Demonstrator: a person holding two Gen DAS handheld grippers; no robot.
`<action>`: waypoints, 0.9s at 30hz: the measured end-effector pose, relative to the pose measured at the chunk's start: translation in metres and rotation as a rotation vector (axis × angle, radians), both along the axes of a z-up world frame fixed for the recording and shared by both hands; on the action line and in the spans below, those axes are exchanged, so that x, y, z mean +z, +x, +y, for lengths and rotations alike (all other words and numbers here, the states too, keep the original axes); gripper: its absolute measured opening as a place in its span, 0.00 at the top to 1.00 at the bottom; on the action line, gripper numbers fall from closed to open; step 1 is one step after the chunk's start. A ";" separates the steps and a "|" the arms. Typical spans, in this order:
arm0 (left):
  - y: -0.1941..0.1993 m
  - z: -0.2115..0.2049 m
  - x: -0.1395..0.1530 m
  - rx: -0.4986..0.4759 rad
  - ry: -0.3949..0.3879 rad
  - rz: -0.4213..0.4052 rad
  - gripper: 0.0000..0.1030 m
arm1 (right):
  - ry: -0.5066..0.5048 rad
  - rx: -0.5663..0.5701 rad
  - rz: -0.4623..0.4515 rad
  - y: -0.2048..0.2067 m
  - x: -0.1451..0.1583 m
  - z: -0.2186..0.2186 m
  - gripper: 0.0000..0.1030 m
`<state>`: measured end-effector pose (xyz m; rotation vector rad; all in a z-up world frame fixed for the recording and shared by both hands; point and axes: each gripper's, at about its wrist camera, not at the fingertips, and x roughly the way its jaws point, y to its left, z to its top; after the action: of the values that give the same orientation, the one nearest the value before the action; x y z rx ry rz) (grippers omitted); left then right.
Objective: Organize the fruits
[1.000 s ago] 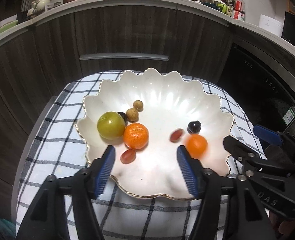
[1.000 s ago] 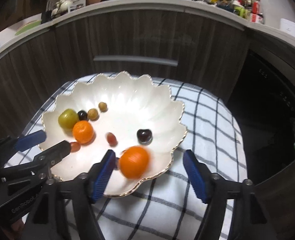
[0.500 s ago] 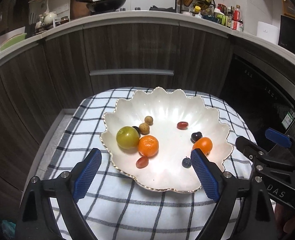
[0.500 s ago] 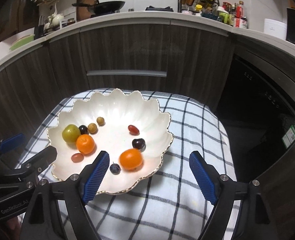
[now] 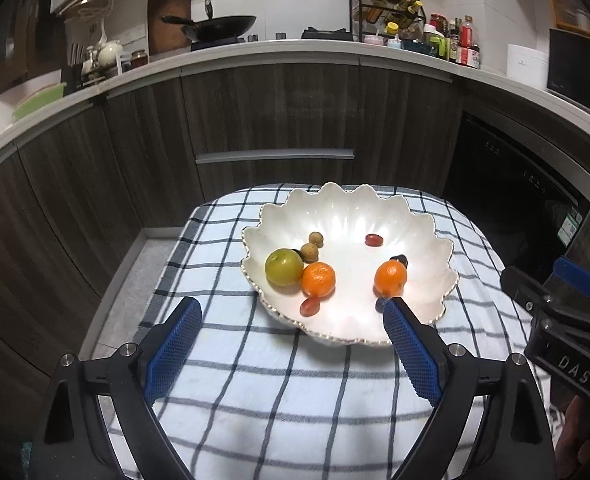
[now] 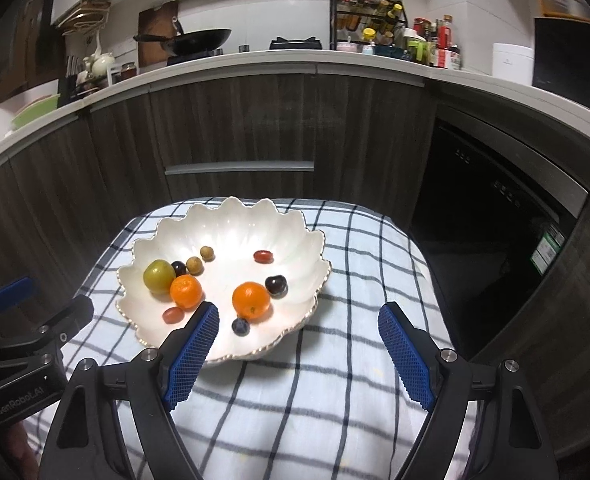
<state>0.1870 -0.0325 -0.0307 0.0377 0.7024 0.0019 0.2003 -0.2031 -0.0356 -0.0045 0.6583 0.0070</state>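
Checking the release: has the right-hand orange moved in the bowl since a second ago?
Yes. The orange rolled from the bowl's near rim inward, now beside the dark cherry.

The scalloped bowl [image 5: 435,236] ahead of the fingers looks like glossy white ceramic with a thin gilt rim, and light glares off its smooth inside. Under it lies a soft, matt woven cloth [image 5: 255,380] in a white and dark check, slightly wrinkled. The two oranges [image 6: 251,300] have dimpled, faintly shiny skin; the green fruit [image 6: 159,276] is smooth. The fingers [image 6: 193,352] carry blue pads with a fine ribbed texture on matt black plastic, fixed with bright metal screws.
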 end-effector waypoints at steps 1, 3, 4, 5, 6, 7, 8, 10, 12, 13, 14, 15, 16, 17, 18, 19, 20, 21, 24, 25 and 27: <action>-0.003 0.001 0.000 -0.002 0.000 0.001 0.08 | 0.005 -0.008 -0.002 -0.005 0.001 -0.001 0.20; -0.012 0.003 0.002 -0.004 -0.006 0.006 0.08 | 0.010 -0.022 -0.005 -0.015 0.003 -0.002 0.20; -0.016 0.004 0.003 -0.003 -0.007 0.006 0.08 | 0.013 -0.027 -0.005 -0.019 0.003 -0.002 0.20; -0.020 0.005 0.003 -0.001 -0.008 0.006 0.07 | 0.022 -0.035 -0.006 -0.026 0.004 -0.003 0.20; -0.026 0.005 0.003 -0.003 -0.008 0.006 0.07 | 0.028 -0.038 -0.005 -0.031 0.004 -0.003 0.20; -0.029 0.005 0.004 -0.005 -0.008 0.006 0.07 | 0.033 -0.042 -0.006 -0.036 0.004 -0.003 0.20; -0.035 0.005 0.003 -0.009 -0.009 0.008 0.07 | 0.034 -0.044 -0.006 -0.042 0.005 -0.003 0.20; -0.044 0.005 0.002 -0.016 -0.009 0.013 0.07 | 0.038 -0.041 -0.007 -0.051 0.005 -0.003 0.20; -0.052 0.007 0.001 -0.017 -0.012 0.020 0.07 | 0.035 -0.042 -0.006 -0.060 0.004 -0.003 0.20; -0.056 0.007 0.000 -0.019 -0.013 0.023 0.07 | 0.034 -0.046 -0.007 -0.064 0.005 -0.003 0.20; -0.060 0.008 0.000 -0.020 -0.015 0.025 0.07 | 0.035 -0.049 -0.006 -0.069 0.004 -0.003 0.20; -0.066 0.009 -0.001 -0.021 -0.017 0.026 0.07 | 0.039 -0.053 -0.004 -0.074 0.004 -0.004 0.20; -0.070 0.009 -0.001 -0.022 -0.015 0.026 0.07 | 0.043 -0.055 0.000 -0.078 0.003 -0.004 0.20; -0.075 0.010 -0.001 -0.022 -0.014 0.025 0.07 | 0.049 -0.056 0.006 -0.084 0.001 -0.004 0.20; -0.082 0.011 -0.001 -0.026 -0.016 0.027 0.07 | 0.052 -0.057 0.012 -0.087 0.000 -0.004 0.20; -0.087 0.013 -0.001 -0.027 -0.019 0.031 0.07 | 0.053 -0.059 0.015 -0.092 -0.001 -0.004 0.20; -0.091 0.014 -0.002 -0.025 -0.021 0.033 0.07 | 0.049 -0.061 0.014 -0.100 -0.001 -0.002 0.20; -0.096 0.015 -0.002 -0.024 -0.025 0.037 0.07 | 0.046 -0.060 0.014 -0.105 -0.001 0.000 0.20; -0.108 0.017 -0.004 -0.020 -0.032 0.043 0.07 | 0.049 -0.055 0.020 -0.118 -0.001 0.002 0.20; -0.111 0.018 -0.004 -0.018 -0.033 0.041 0.07 | 0.050 -0.052 0.022 -0.121 0.000 0.003 0.20; -0.118 0.021 -0.003 -0.014 -0.035 0.036 0.07 | 0.049 -0.050 0.022 -0.127 0.001 0.004 0.20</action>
<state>0.0695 -0.0119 -0.0336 0.0094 0.7384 -0.0241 0.0734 -0.1991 -0.0349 0.0594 0.6801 -0.0256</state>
